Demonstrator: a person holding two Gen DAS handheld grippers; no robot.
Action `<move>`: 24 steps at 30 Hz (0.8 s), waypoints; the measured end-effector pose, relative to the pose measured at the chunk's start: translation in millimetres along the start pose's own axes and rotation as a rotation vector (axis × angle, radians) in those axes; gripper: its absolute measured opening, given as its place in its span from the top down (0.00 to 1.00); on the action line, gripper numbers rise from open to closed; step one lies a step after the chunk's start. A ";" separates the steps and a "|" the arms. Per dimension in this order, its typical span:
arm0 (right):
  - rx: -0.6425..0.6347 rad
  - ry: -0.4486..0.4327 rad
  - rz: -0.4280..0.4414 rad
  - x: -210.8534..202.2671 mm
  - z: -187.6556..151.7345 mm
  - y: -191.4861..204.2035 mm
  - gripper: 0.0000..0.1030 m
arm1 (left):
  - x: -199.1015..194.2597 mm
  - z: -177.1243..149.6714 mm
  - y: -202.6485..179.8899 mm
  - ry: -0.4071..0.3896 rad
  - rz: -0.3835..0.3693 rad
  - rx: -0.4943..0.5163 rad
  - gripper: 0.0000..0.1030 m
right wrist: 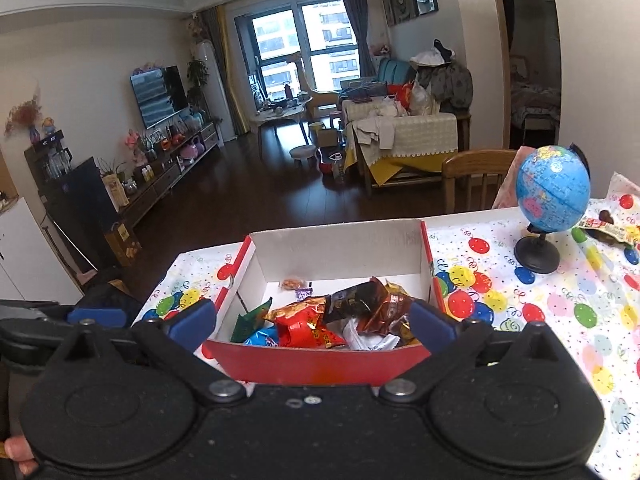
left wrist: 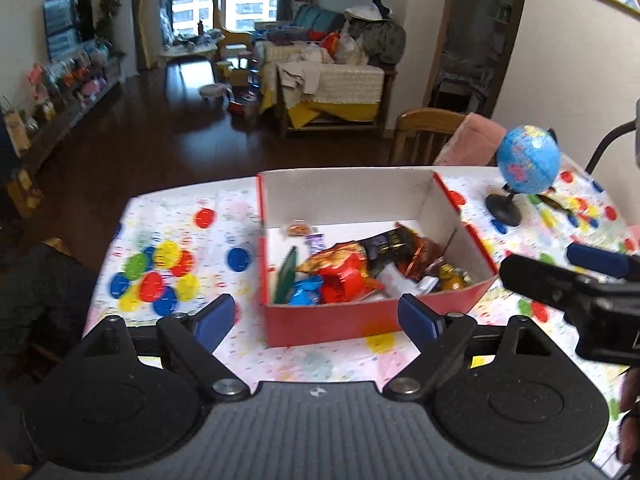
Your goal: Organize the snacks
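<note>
- Left gripper (left wrist: 316, 320) hangs spread wide with nothing between its blue pads (left wrist: 216, 320), just short of the red box's near wall.
- Right gripper (right wrist: 312, 326) is likewise released and holds nothing; its pads flank the box's near corners.
- Ahead of both, the red box (left wrist: 332, 324) sits on the balloon-print tablecloth (left wrist: 176, 248).
- Snack packets (left wrist: 344, 276) lie heaped inside, toward the near wall.
- Farther off to the right stands a small globe (right wrist: 552, 196).

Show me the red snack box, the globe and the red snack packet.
red snack box (left wrist: 332, 322), left wrist view, front wall.
globe (right wrist: 554, 194), right wrist view, blue sphere.
red snack packet (right wrist: 306, 326), right wrist view, wrapper middle.
</note>
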State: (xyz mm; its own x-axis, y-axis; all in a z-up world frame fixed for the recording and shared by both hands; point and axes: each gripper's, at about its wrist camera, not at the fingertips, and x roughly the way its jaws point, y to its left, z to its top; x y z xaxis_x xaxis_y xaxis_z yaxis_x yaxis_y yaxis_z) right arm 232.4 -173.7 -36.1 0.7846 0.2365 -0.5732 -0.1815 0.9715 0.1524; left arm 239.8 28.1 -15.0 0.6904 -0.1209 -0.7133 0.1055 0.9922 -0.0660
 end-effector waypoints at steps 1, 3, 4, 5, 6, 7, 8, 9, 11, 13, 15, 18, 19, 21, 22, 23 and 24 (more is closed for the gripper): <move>-0.006 -0.009 -0.005 -3.5 -1.0 2.6 0.00 | -4.9 -2.3 0.4 -0.005 -0.003 0.003 0.14; -0.009 -0.016 -0.002 -9.4 -2.7 5.6 0.00 | -12.5 -5.5 1.6 -0.009 -0.012 -0.008 0.14; 0.004 -0.019 0.004 -12.2 -3.3 5.6 0.00 | -15.4 -6.2 1.5 -0.010 -0.007 -0.008 0.14; 0.013 -0.018 0.011 -14.4 -3.8 5.7 0.00 | -18.2 -7.1 1.4 -0.012 -0.002 -0.007 0.14; 0.017 -0.017 0.012 -15.8 -3.8 5.5 0.00 | -20.8 -7.8 1.5 -0.014 -0.002 -0.006 0.14; 0.018 -0.021 0.008 -18.4 -4.8 5.8 0.00 | -23.8 -8.8 1.9 -0.018 -0.003 -0.006 0.14; 0.019 -0.025 0.007 -20.8 -5.7 6.8 0.00 | -27.0 -9.2 1.9 -0.025 -0.003 -0.005 0.14; 0.019 -0.026 0.007 -23.1 -6.3 7.5 0.00 | -29.5 -10.0 1.3 -0.029 -0.004 -0.003 0.14; 0.030 -0.033 0.004 -28.3 -7.9 7.7 0.00 | -34.4 -10.5 0.8 -0.032 -0.009 -0.005 0.14; 0.041 -0.037 0.005 -33.1 -8.8 7.7 0.00 | -38.1 -11.2 1.2 -0.033 -0.022 -0.012 0.14; 0.045 -0.046 0.003 -38.2 -9.5 8.1 0.00 | -42.1 -12.3 1.9 -0.038 -0.029 -0.022 0.14; 0.037 -0.057 -0.002 -44.4 -10.9 9.3 0.00 | -48.1 -12.7 0.9 -0.053 -0.027 -0.027 0.14; 0.034 -0.059 -0.006 -45.8 -11.1 10.0 0.00 | -50.3 -12.9 0.3 -0.057 -0.026 -0.029 0.14; 0.035 -0.063 -0.006 -49.6 -11.2 10.5 0.00 | -54.2 -13.6 -0.6 -0.062 -0.031 -0.030 0.14; 0.037 -0.062 -0.006 -50.0 -11.3 10.5 0.00 | -55.8 -14.1 -1.1 -0.060 -0.034 -0.033 0.14; 0.037 -0.060 -0.010 -49.4 -11.4 10.5 0.00 | -57.0 -14.4 -1.6 -0.056 -0.033 -0.038 0.14; 0.041 -0.060 -0.013 -50.5 -11.6 10.6 0.00 | -58.5 -14.8 -2.0 -0.056 -0.032 -0.041 0.14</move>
State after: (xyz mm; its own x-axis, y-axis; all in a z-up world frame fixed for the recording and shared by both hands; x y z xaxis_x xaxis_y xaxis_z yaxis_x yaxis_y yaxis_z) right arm 184.0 -175.2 -14.9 0.8211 0.2209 -0.5263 -0.1475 0.9729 0.1783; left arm 188.6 33.6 16.5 0.7258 -0.1533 -0.6706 0.1000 0.9880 -0.1176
